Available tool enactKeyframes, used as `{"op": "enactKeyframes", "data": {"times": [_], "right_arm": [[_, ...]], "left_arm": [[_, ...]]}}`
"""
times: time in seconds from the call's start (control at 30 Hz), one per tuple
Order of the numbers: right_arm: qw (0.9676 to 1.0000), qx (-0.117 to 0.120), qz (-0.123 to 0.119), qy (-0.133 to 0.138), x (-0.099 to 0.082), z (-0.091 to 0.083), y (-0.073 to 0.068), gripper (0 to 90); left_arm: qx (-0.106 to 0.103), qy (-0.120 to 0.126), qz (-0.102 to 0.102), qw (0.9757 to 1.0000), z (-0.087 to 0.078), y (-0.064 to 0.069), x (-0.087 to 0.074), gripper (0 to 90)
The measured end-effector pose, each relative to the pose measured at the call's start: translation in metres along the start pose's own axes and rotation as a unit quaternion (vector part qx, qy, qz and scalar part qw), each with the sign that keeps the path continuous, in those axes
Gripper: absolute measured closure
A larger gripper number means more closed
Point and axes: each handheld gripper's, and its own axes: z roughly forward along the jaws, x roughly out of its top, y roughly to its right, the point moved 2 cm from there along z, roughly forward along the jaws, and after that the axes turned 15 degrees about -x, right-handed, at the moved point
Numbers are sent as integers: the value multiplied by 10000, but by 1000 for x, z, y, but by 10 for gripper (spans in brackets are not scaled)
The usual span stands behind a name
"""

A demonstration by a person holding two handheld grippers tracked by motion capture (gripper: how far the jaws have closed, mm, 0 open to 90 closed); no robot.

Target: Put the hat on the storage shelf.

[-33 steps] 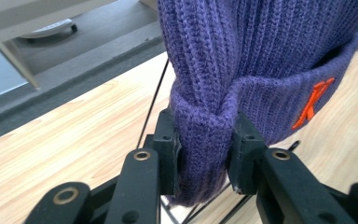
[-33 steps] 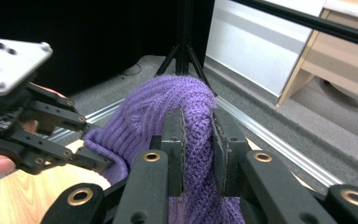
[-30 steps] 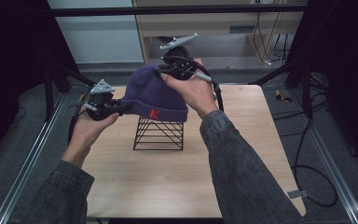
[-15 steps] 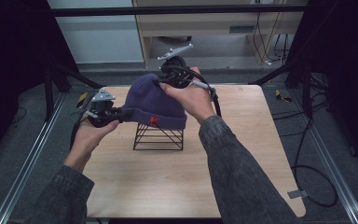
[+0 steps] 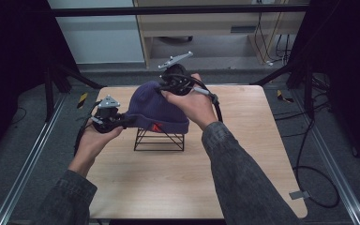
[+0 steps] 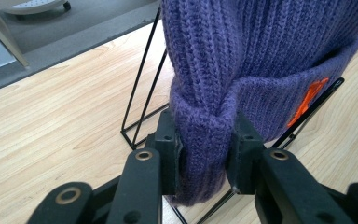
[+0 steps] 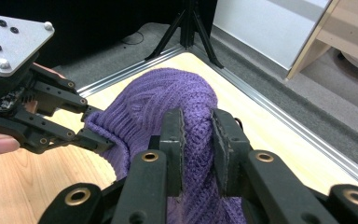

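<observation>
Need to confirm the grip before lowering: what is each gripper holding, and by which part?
Both hold the purple beanie. The left gripper pinches its folded cuff; the right gripper pinches a fold of knit on the far side, over the wire stand.

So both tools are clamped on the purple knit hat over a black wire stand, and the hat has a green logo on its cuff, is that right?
Not quite: the logo on the cuff is orange-red, not green, as the left gripper view shows. The rest holds: the left tool and right tool both pinch the purple knit hat over the black wire stand.
</observation>
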Motion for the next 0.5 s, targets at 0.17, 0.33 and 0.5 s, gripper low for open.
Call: {"op": "enactKeyframes", "data": {"times": [0.17, 0.33, 0.5], "right_arm": [[10000, 19, 11, 3, -2, 0, 0, 758], [10000, 67, -11, -60, -6, 1, -4, 756], [9998, 110, -91, -122, -9, 3, -9, 756]], "left_arm": [[-59, 51, -67, 9999, 1, -1, -6, 690], [-44, 71, -114, 9999, 3, -3, -12, 690], [-61, 45, -160, 9998, 5, -4, -20, 689]]}}
